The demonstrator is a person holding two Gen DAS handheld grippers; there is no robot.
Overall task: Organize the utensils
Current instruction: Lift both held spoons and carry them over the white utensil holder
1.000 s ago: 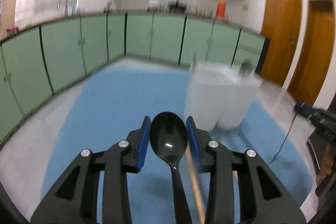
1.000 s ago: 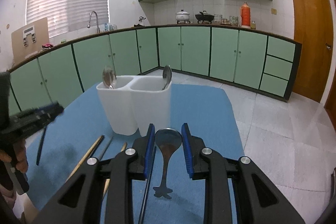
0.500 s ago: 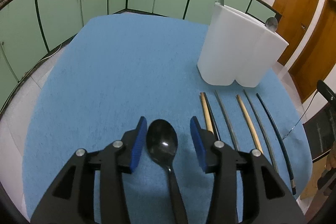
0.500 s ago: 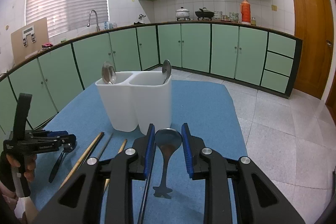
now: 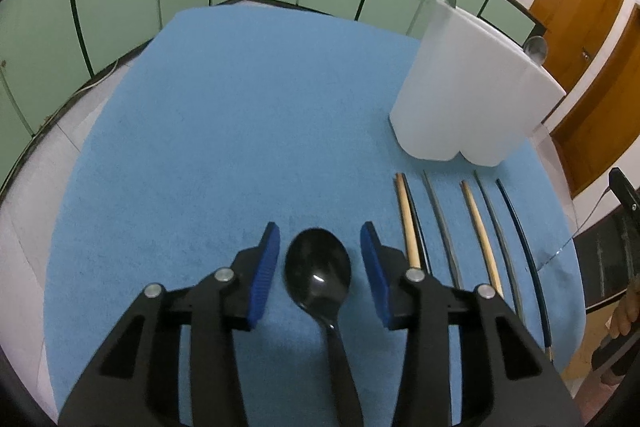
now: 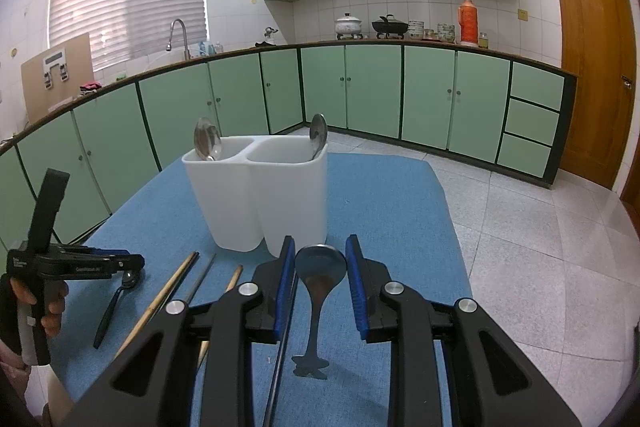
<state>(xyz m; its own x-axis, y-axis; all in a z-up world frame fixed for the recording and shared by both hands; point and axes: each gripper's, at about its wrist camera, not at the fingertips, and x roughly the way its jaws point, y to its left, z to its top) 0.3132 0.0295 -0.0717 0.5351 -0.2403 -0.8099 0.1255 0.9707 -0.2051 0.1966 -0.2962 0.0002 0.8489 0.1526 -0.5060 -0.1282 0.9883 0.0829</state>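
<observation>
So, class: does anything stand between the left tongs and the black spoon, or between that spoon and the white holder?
Nothing visible does. The black spoon lies on the blue mat between the open left tongs. Bare mat runs to the white holder; the chopsticks lie to the right of that path.

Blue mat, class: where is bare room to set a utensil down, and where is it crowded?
Bare: the wide stretch of blue mat left of the white holder and ahead of the black spoon. Also the strip right of the holder, up to the mat's edge. Crowded: the row of chopsticks in front of the holder, beside the metal spoon.
</observation>
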